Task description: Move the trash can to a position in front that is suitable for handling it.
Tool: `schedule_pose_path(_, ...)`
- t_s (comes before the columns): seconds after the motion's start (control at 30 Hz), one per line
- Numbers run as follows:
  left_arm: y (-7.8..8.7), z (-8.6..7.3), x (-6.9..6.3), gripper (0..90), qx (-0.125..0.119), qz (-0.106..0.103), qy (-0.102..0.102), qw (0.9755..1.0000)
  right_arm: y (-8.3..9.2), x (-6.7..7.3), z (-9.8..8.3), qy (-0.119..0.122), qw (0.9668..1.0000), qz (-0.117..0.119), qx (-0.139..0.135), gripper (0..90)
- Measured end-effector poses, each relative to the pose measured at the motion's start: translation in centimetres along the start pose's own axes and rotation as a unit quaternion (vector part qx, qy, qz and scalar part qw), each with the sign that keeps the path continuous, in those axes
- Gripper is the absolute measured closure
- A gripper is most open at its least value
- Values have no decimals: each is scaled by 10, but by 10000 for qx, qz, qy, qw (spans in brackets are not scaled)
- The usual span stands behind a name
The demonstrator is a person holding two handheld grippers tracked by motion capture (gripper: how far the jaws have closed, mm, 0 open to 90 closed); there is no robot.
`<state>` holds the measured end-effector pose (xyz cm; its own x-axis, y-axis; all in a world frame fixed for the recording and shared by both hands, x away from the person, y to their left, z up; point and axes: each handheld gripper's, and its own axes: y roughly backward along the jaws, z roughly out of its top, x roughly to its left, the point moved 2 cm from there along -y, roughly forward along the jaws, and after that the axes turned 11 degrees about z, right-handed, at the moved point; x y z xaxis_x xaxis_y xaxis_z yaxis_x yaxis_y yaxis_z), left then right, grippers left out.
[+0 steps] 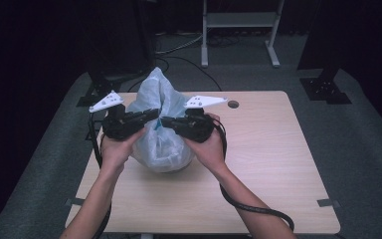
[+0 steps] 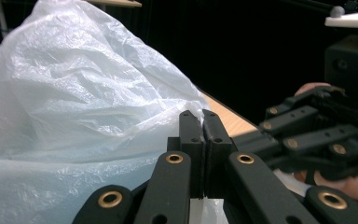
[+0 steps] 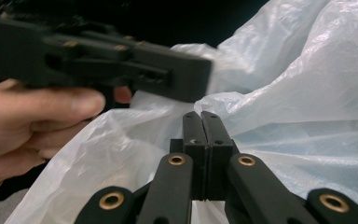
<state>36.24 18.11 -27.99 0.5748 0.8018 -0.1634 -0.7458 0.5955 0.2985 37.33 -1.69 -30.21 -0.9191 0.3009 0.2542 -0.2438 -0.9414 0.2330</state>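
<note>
Listing from left to right across the high view. Floor: grey carpet (image 1: 40, 164) around the table, dark beyond it.

Item one, left gripper (image 1: 151, 115): black body with a white three-cornered plate on top, held in the person's left hand (image 1: 113, 149), whose forearm enters from the bottom edge. It points rightward toward the middle of the bag. In the left gripper view the jaws are pressed together, and a thin fold of the plastic appears pinched at their tips, with more film bunched below them.

Item two, plastic bag (image 1: 160, 144): pale, translucent, crinkled, standing on the wooden table (image 1: 268, 164) left of centre. Its lower part is full and rounded; its upper part rises to a loose peak behind the two grippers. Contents cannot be made out.

Item three, right gripper (image 1: 163, 121): same build, held in the right hand (image 1: 210, 147), pointing leftward so that its tips nearly meet those of the left gripper in front of the bag's neck. In the right gripper view the jaws are closed flat against each other, film gathered at their tips; the pinch appears to be on the bag. A thick black cable (image 1: 251, 206) trails from it along the forearm.

Item four, background: a white metal frame (image 1: 238, 30) on the floor beyond the table.
</note>
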Motion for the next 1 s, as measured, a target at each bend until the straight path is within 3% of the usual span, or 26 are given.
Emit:
schedule_pose_path(0.1,-2,-1,1,878,29,-100,121,9999,-1,3,-4,79,9999,72,37,897)
schedule_pose_path(0.13,-4,-2,3,863,79,-203,259,9994,-1,4,-5,105,9999,89,31,897)
schedule_pose_path(0.17,-4,-2,3,848,79,-203,259,9994,-1,4,-5,105,9999,89,31,897)
schedule_pose_path(0.2,-7,-3,5,834,108,-313,455,9984,-2,6,-7,161,9998,122,59,897)
schedule_pose_path(0.27,-8,-3,6,805,128,-375,520,9979,-2,7,-8,178,9997,121,77,896)
schedule_pose_path(0.3,-10,-4,9,767,148,-635,708,9954,-3,8,-9,227,9996,140,115,897)
schedule_pose_path(0.5,-14,-5,11,654,326,-791,871,9925,-6,14,-11,363,9990,217,172,897)
schedule_pose_path(0.6,-16,-4,10,617,399,-770,859,9925,-8,15,-12,385,9988,252,188,897)
schedule_pose_path(0.63,-17,-4,9,607,479,-679,795,9934,-9,16,-12,414,9986,285,178,896)
schedule_pose_path(0.7,-18,-3,8,628,533,-654,767,9935,-10,17,-13,438,9983,341,163,896)
schedule_pose_path(0.8,-20,-4,6,731,602,-550,637,9946,-10,18,-13,438,9983,349,143,895)
schedule_pose_path(0.83,-19,-4,5,731,576,-500,572,9954,-10,18,-14,439,9983,357,126,894)
schedule_pose_path(0.9,-18,-6,4,870,440,-415,486,9970,-8,17,-15,421,9984,362,80,884)
schedule_pose_path(1.0,-18,-7,3,895,380,-401,470,9974,-7,17,-17,404,9985,366,57,862)
